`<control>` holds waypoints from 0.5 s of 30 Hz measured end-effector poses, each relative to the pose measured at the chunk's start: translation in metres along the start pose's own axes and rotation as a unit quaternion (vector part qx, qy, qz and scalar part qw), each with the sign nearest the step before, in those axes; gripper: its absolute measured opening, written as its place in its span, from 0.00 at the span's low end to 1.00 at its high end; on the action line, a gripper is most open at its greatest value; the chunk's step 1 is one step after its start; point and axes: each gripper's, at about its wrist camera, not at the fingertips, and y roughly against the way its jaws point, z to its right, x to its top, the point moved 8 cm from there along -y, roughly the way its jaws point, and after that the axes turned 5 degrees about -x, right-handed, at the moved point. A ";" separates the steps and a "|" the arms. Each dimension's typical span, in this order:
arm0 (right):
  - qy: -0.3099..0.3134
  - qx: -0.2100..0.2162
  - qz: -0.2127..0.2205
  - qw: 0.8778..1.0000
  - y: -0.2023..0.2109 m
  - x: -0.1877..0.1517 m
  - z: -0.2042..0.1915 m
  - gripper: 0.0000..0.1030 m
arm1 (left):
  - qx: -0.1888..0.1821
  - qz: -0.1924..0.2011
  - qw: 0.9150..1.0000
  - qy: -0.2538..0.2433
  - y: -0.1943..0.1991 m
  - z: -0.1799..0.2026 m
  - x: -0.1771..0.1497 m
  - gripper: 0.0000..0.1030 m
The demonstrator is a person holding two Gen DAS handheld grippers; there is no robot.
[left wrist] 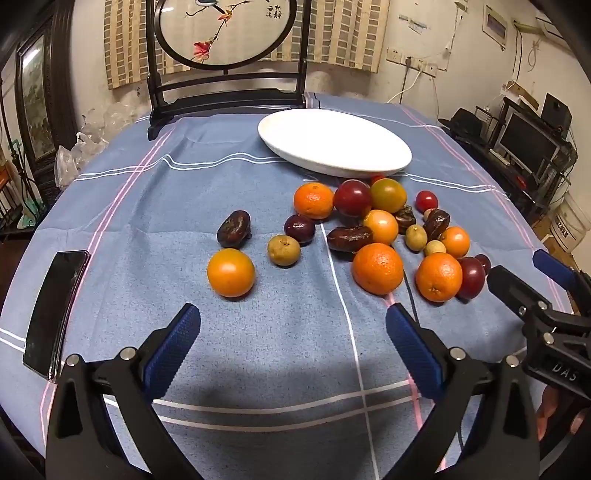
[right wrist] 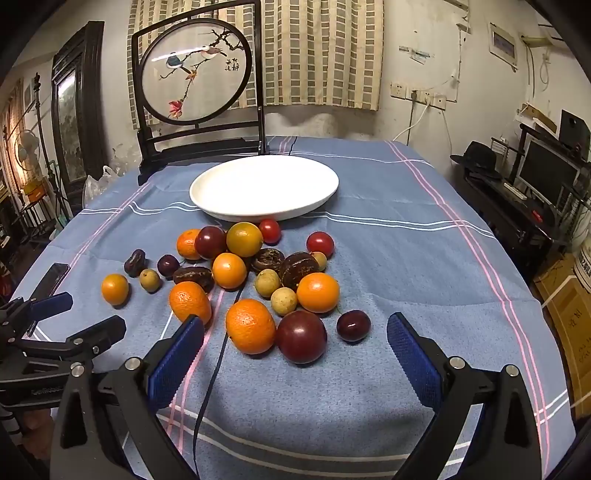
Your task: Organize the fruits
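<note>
Behind the big plums (left wrist: 352, 197), a small red fruit (left wrist: 377, 178) peeks out, mostly hidden under the white plate (left wrist: 388, 171) rim in the left wrist view. Far right, a dark plum (left wrist: 484, 263) is half covered by its larger neighbour. The phone (left wrist: 51, 314) on the left is glare-washed, screen unreadable. Up top, the round embroidered screen (left wrist: 225, 29) is cut off by the frame edge. The right gripper (left wrist: 524, 275) runs off the right edge, lettering only partly legible.
</note>
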 end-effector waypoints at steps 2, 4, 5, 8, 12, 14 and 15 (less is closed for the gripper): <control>0.000 0.000 0.001 1.000 0.000 0.000 0.000 0.97 | 0.002 0.003 1.000 -0.003 0.002 -0.001 0.001 0.96; -0.002 0.000 0.001 1.000 0.001 0.000 0.000 0.97 | 0.004 0.006 1.000 -0.006 0.003 0.000 0.001 0.96; -0.001 0.000 0.001 1.000 0.001 0.000 0.000 0.97 | 0.005 0.007 1.000 -0.007 0.004 -0.001 0.000 0.96; -0.003 -0.001 0.001 1.000 0.001 0.000 0.001 0.97 | 0.004 0.007 1.000 -0.008 0.004 0.000 0.000 0.96; -0.005 -0.001 0.000 1.000 0.000 -0.001 0.002 0.97 | 0.003 0.006 1.000 -0.006 0.005 -0.001 -0.001 0.96; -0.006 -0.001 0.000 1.000 0.000 -0.002 0.003 0.97 | 0.003 0.006 1.000 -0.006 0.005 -0.001 -0.002 0.96; -0.007 -0.001 0.000 1.000 0.000 -0.001 0.003 0.97 | 0.002 0.006 1.000 -0.006 0.005 -0.001 -0.002 0.96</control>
